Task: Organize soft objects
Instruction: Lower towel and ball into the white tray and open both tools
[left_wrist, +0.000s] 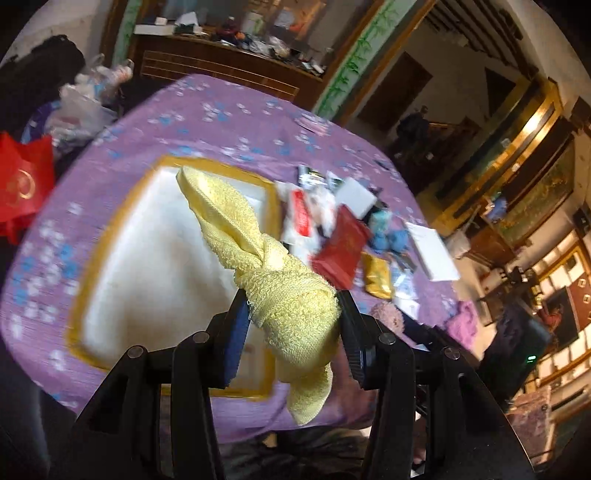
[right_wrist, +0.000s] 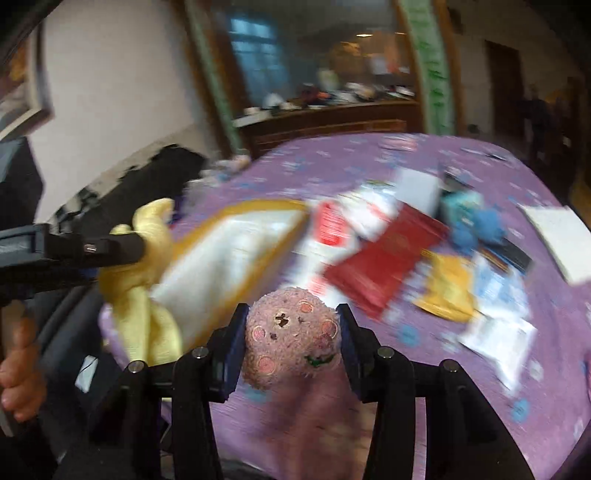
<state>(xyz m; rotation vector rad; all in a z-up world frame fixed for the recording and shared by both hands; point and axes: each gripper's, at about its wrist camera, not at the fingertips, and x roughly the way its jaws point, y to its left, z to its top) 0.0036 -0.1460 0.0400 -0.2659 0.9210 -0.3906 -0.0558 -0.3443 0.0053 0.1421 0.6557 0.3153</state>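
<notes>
writing: honestly nothing we can read. The red packet (left_wrist: 341, 243) and the white-and-red pack (left_wrist: 301, 218) both have print on them, but it's all motion blur.
red bag: the red bag (left_wrist: 22, 184) off the table's left edge has a round gold emblem, no legible letters.
left gripper: our left gripper (left_wrist: 291, 314) is clamped on the yellow towel (left_wrist: 266, 258), both pads squeezing its bunched, knotted middle, jaws about half apart.
yellow towel: up in the air over the white tray (left_wrist: 155, 258), one end flopping toward the tray's far corner, the other dangling below the jaws.
right gripper: our right gripper (right_wrist: 291, 339) has the pink plush toy (right_wrist: 291, 343) pinched between both pads, jaws roughly halfway, gripped snug.
pink plush toy: fuzzy, round, with pink circle patches and a green stitched bit, held just above the near edge of the purple tablecloth (right_wrist: 554, 369).
tray: gold-rimmed, sits on the cloth left of the pile of packets.
blue plush (right_wrist: 476, 225): lying in the clutter, far side of the red packet.
</notes>
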